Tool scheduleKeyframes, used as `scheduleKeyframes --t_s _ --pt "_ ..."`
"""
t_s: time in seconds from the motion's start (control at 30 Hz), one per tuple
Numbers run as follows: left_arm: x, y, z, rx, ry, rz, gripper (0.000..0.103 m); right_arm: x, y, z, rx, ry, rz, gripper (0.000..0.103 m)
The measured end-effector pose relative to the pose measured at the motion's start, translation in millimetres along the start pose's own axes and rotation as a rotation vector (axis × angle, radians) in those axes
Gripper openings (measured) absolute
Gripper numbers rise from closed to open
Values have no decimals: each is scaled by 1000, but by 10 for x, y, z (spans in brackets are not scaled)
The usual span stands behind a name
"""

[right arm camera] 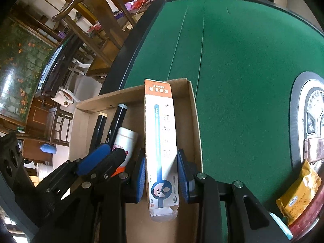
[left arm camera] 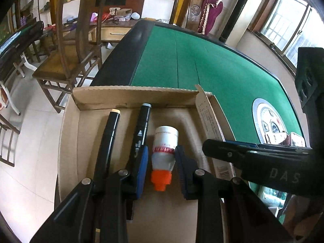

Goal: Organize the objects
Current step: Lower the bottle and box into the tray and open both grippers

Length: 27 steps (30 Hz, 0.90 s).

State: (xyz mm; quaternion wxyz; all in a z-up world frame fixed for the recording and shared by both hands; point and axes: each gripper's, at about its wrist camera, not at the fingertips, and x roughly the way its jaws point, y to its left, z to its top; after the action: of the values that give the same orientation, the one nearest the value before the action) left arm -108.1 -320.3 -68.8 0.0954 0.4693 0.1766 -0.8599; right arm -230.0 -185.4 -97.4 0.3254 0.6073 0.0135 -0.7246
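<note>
Nearest, the left gripper [left arm camera: 161,169] straddles a white bottle [left arm camera: 164,151] with an orange cap, jaws spread with a gap on each side. The bottle lies in a cardboard box [left arm camera: 69,133] on the green table [left arm camera: 222,66], beside two black markers [left arm camera: 141,129]. The right gripper [right arm camera: 161,172] pinches a tall carton [right arm camera: 161,141], standing it against the box's right wall. Farther off, a wooden chair [left arm camera: 68,46] stands on the floor.
</note>
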Motion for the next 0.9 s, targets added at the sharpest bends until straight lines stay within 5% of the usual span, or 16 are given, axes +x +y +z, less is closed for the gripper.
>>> scheduleKeyframes --t_s 0.53,0.73,0.9 --pt "-89 -27 -13 5 3 -18 34 -164 -16 -19 9 -33 34 33" --pt "-102 -44 -26 8 5 -19 39 -196 -59 -45 29 -15 61 43" --pt "-213 -30 -74 6 7 -50 39 -566 -154 -251 42 -81 91 43"
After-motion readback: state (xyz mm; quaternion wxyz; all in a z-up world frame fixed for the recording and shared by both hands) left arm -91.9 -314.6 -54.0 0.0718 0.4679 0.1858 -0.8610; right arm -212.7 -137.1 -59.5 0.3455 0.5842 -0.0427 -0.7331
